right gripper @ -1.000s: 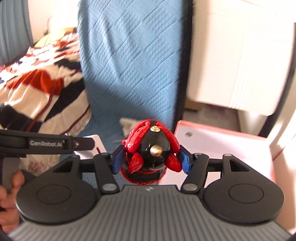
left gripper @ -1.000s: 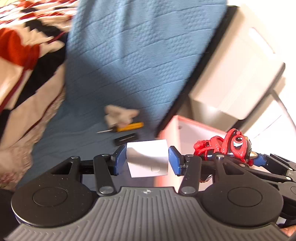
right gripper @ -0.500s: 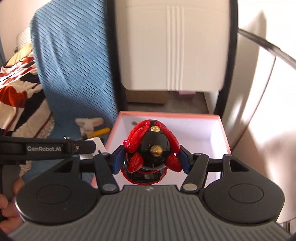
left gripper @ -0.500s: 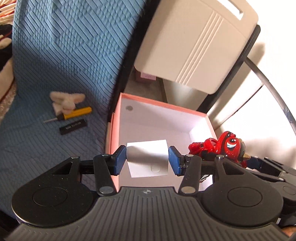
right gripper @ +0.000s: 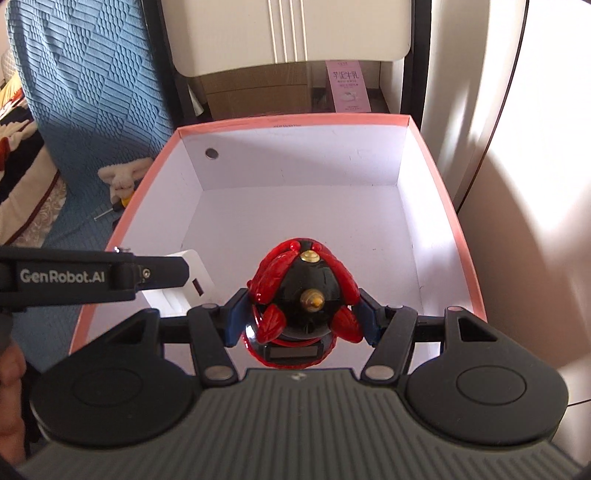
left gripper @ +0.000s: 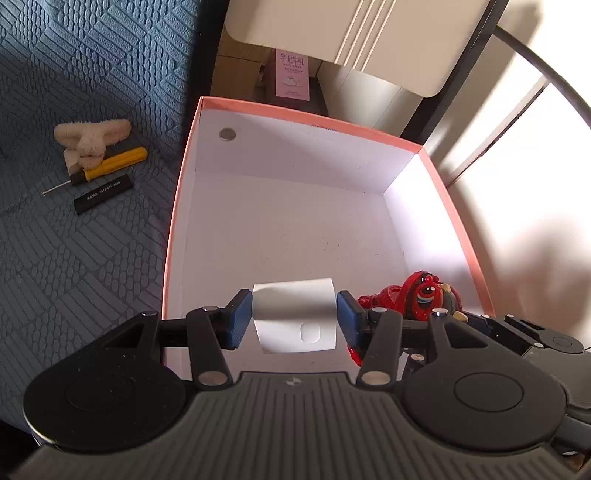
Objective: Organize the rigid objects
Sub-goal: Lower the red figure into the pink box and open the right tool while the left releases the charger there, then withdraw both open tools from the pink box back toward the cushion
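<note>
- Pink-rimmed box (left gripper: 458,221), white inside, sits right of the blue bedspread (left gripper: 81,74).
- Left hand-held gripper (left gripper: 294,317) pinches a white block (left gripper: 295,314) between its pads, above the box's near left part.
- Right hand-held gripper (right gripper: 301,314) clamps a red-and-black toy (right gripper: 301,295), above the box's near middle.
- Yellow screwdriver (left gripper: 110,166), black bar (left gripper: 103,193) and cream plush (left gripper: 90,138) lie together on the bedspread, left of the box.

A blue textured bedspread (left gripper: 85,74) fills the left side. A cream cabinet door (right gripper: 288,33) hangs above a cardboard carton (right gripper: 255,92) and a pink carton (right gripper: 349,86). Bright sunlight falls across the pale wall (right gripper: 535,147) at right.
</note>
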